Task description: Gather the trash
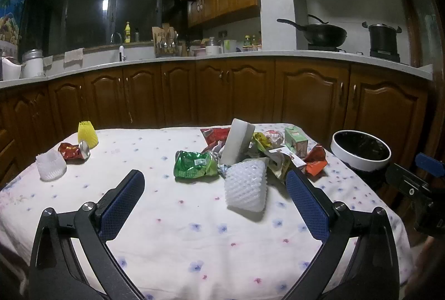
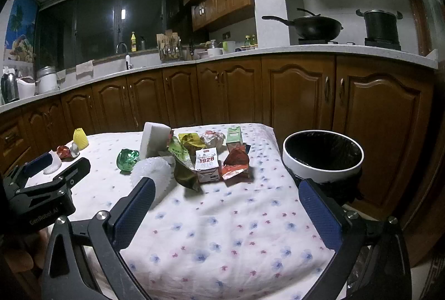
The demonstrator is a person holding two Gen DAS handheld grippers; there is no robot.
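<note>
Here each hand-held gripper, left (image 1: 214,186) and right (image 2: 226,193), gapes wide (gripping nothing) above the tablecloth (image 1: 178,230).

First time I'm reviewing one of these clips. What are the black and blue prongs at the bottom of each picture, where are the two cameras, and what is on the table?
The prongs are two-finger grippers, one held in each of a person's hands; there is no robot arm. Each picture comes from a fisheye camera on a gripper, looking forward along its fingers.

The left gripper and the right gripper are both wide open and hold nothing. Each also shows at the edge of the other's view.

On the flowered tablecloth lies a pile of trash: a white foam net, a crumpled green wrapper, a white block standing propped up, a carton marked 1928 and an orange wrapper. Farther left sit a yellow foam net, a red wrapper and another white net. The black-lined bin stands at the table's right edge.
</note>
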